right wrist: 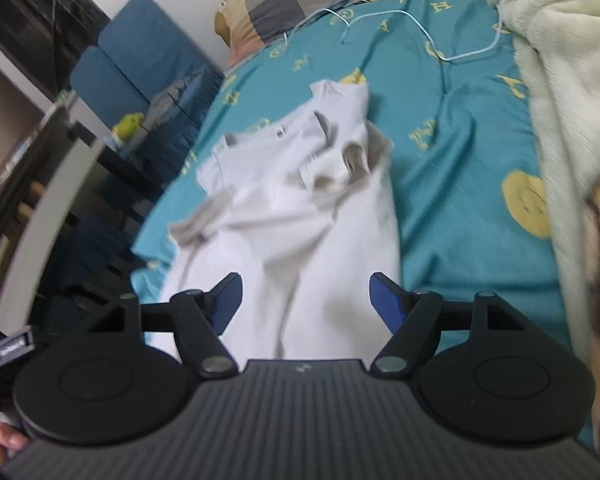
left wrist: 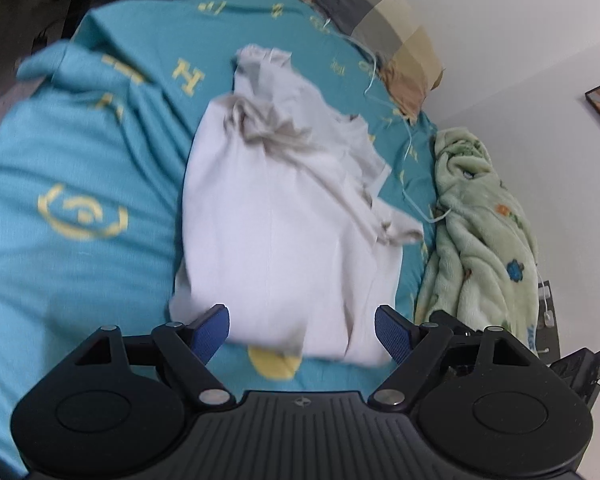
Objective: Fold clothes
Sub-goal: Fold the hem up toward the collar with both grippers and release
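A white T-shirt (left wrist: pixel 284 216) lies partly folded on a teal bedsheet (left wrist: pixel 80 160), its body smooth and its sleeves and collar bunched at the far end. In the left wrist view my left gripper (left wrist: pixel 302 330) hovers over the shirt's near hem, jaws wide apart, blue pads (left wrist: pixel 212 332) holding nothing. The right wrist view shows the same shirt (right wrist: pixel 300 216) from the other side, with a neck label near its far edge. My right gripper (right wrist: pixel 306 304) is also open above the cloth, and nothing is pinched between its fingers.
A checked pillow (left wrist: pixel 384 28) lies at the head of the bed. A pale green fleece blanket (left wrist: pixel 484 220) is heaped along the wall side. A thin white cable (right wrist: pixel 400 28) trails across the sheet. A blue chair (right wrist: pixel 140 64) and a dark table stand beside the bed.
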Demonstrator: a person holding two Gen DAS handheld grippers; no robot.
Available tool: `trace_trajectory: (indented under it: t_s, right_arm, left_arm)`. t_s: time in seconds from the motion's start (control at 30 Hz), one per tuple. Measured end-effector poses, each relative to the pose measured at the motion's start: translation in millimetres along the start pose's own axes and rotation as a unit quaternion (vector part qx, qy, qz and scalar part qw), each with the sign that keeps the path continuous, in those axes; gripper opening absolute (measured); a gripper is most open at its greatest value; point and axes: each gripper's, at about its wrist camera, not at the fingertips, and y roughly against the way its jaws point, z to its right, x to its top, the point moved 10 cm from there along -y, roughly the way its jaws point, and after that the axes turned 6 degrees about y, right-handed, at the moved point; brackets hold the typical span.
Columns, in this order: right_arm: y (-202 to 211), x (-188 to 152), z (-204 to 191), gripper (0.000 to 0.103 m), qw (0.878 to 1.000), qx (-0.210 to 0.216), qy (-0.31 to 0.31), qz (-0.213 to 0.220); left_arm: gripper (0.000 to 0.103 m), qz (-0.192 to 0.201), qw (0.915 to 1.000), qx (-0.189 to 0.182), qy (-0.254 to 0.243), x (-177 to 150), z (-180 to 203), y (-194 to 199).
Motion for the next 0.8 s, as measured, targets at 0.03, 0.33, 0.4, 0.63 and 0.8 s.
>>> trace_trajectory:
  t_s: [0.03, 0.33, 0.4, 0.63, 0.8]
  right_arm:
    - [0.9, -4.5, -0.8, 0.073, 1.000, -0.003, 0.002, -0.001]
    - [-0.1, -23.6, -5.3, 0.073, 0.998, -0.058, 0.019, -0.003]
    - [-2.9, -28.1, -7.3, 0.072, 0.998, -0.062, 0.020, -0.010]
    - [-20.2, -60.9, -3.8, 0.072, 0.995, -0.073, -0.013, -0.068]
    - [-31.0, -70.8, 1.5, 0.072, 0.992, -0.080, -0.032, -0.090]
  left_arm:
    - [0.082, -0.005, 1.0000, 0.003, 0.002, -5.8, -1.5, -2.2]
    - [0.082, -0.027, 0.9984, -0.004, 0.049, -20.9, -14.6, -23.0]
    - [0.082, -0.026, 0.9963, -0.015, 0.081, -16.8, -21.4, -26.1]
    - [0.081, -0.020, 0.9864, -0.033, 0.160, -8.6, -41.5, -38.2]
    - [0.078, -0.018, 0.9859, -0.025, 0.164, -3.8, -45.5, -47.8]
